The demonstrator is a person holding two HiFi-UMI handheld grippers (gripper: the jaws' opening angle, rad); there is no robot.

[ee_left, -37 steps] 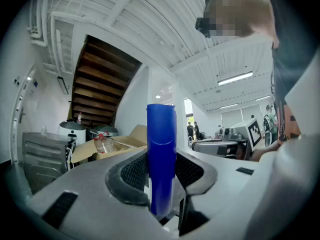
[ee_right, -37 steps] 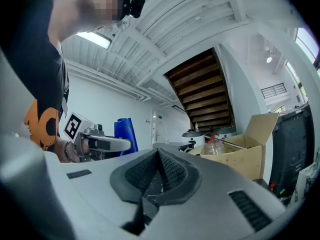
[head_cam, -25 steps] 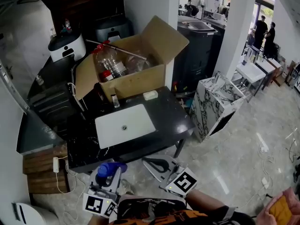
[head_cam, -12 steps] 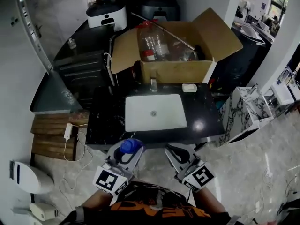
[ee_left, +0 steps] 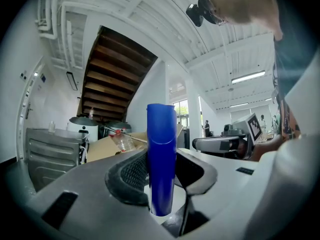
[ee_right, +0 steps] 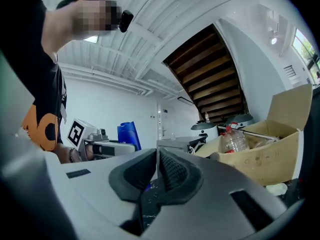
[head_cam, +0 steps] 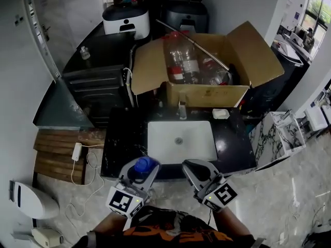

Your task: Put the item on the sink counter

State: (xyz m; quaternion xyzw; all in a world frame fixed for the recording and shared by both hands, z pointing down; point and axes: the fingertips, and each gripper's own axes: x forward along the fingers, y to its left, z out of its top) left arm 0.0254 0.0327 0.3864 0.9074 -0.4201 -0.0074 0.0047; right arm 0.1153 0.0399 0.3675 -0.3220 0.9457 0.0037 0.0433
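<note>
Judging by how things lie, the carry toward the sink is in hand, and the set-down is not yet done. A blue bottle [head_cam: 144, 165] is clamped upright between the jaws of the left tool [head_cam: 140, 170], low in the frame and left of centre, near the front edge of the black table [head_cam: 120, 138] that carries the white sink [head_cam: 181, 141]. The right tool [head_cam: 195, 169], low and right of centre, is seen with its jaws pressed together on nothing. For the next move, the bottle would have to be brought over a bare stretch of table beside the sink, lowered until its base is borne, and only then released.
</note>
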